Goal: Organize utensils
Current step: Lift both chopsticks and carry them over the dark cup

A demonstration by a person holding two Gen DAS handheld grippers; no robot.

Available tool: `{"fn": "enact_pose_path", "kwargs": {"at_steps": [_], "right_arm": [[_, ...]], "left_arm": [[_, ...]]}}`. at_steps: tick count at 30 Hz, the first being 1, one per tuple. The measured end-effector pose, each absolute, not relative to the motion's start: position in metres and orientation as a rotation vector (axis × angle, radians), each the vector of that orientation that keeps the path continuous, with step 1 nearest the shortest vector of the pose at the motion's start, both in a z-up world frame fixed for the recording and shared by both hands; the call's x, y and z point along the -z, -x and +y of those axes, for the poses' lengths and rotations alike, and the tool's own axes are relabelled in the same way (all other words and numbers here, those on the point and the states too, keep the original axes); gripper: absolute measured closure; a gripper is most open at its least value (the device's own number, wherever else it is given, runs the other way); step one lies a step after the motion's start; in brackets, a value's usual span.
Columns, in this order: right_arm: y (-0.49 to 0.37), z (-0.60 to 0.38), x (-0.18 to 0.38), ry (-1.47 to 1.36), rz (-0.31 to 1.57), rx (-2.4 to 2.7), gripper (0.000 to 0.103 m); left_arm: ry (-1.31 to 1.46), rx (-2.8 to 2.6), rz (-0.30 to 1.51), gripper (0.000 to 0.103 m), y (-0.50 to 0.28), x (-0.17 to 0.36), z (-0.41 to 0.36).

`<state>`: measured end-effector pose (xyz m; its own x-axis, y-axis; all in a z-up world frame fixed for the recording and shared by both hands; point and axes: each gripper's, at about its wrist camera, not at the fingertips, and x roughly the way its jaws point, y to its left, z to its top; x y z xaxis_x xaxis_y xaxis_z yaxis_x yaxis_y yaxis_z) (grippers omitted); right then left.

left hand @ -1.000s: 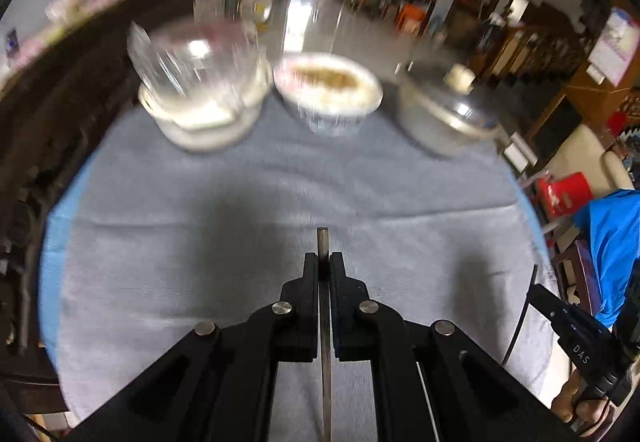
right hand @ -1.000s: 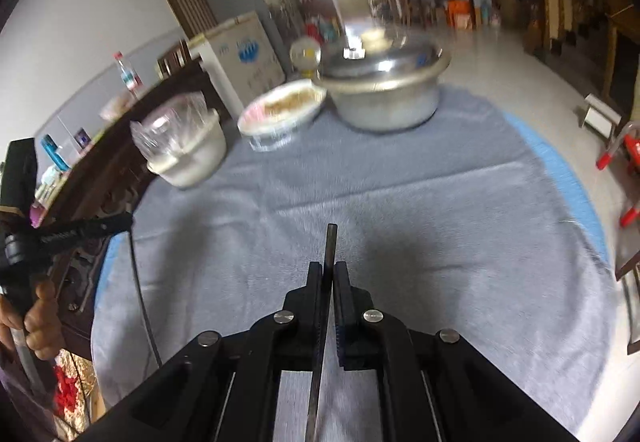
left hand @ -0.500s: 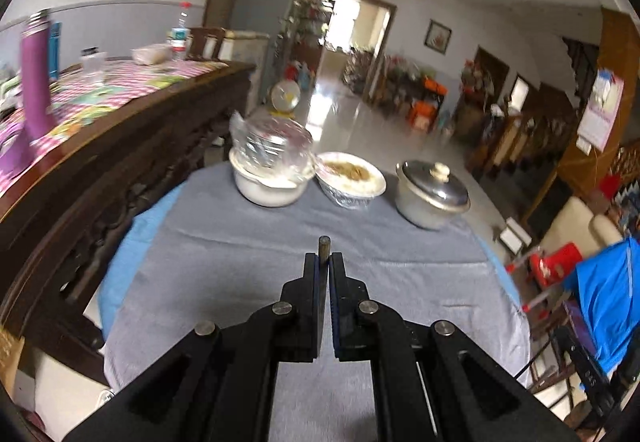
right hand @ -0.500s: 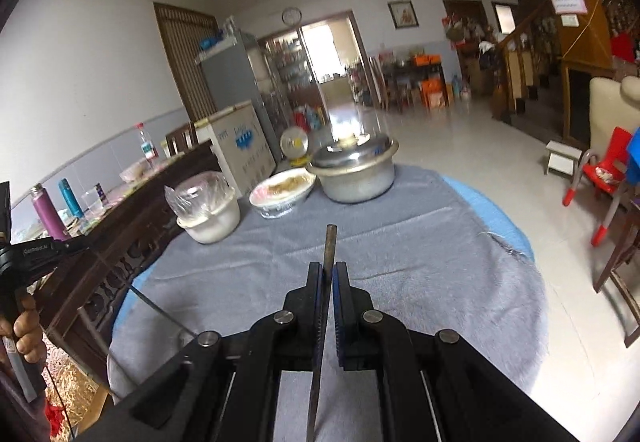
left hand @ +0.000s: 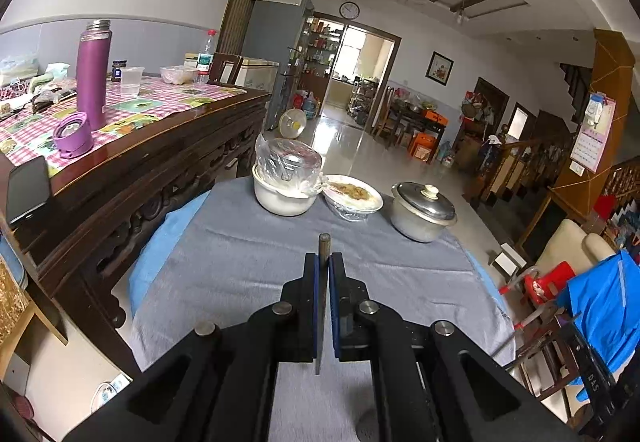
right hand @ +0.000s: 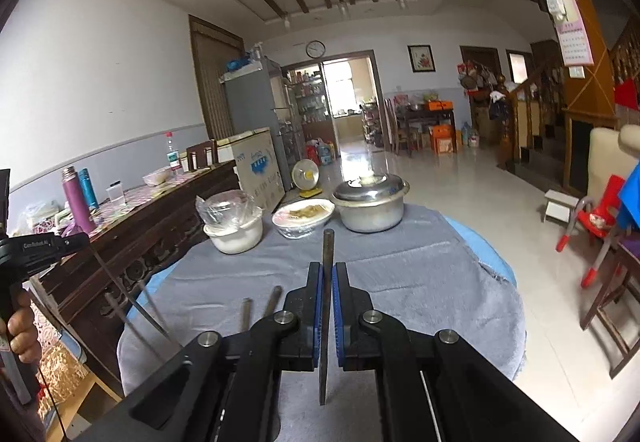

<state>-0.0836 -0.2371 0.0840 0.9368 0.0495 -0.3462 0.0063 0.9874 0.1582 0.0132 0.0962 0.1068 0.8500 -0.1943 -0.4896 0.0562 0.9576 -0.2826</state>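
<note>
left gripper (left hand: 324,266) held level above the worktop (left hand: 240,262), pointing across the grey cloth toward the dishes; jaws clenched on a thin metal utensil handle (left hand: 323,247) that runs edge-on between the pads, its tip sticking out just past the fingertips. right gripper (right hand: 328,274) in the same pose, level and aimed at the dishes, jaws clenched on a second flat metal utensil (right hand: 327,242), edge-on, tip poking well beyond the fingers. in the right wrist view, two more metal handles (right hand: 260,306) show just left of the right gripper's linkage, near the cloth; cannot tell what they rest on. the left gripper's body and the person's hand (right hand: 18,326) sit at the far left edge of that view, well apart from the right one. at the far side of the cloth stand a white bowl (left hand: 282,198) with a plastic-wrapped glass on it, a plate of food (left hand: 352,196) beside it, and a lidded metal pot (left hand: 422,214) to the right.
</note>
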Motion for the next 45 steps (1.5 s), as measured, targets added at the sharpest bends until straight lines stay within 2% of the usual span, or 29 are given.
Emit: {"fn": "enact_pose_path", "kwargs": {"at_steps": [20, 45], "right_arm": [[0.114, -0.226, -0.106, -0.145, 0.321, -0.080, 0.097], [0.121, -0.208, -0.140, -0.130, 0.280, -0.164, 0.097]], "left_arm": [[0.246, 0.223, 0.534, 0.098, 0.045, -0.126, 0.082], [0.274, 0.363, 0.482, 0.098, 0.073, -0.185, 0.079]]}}
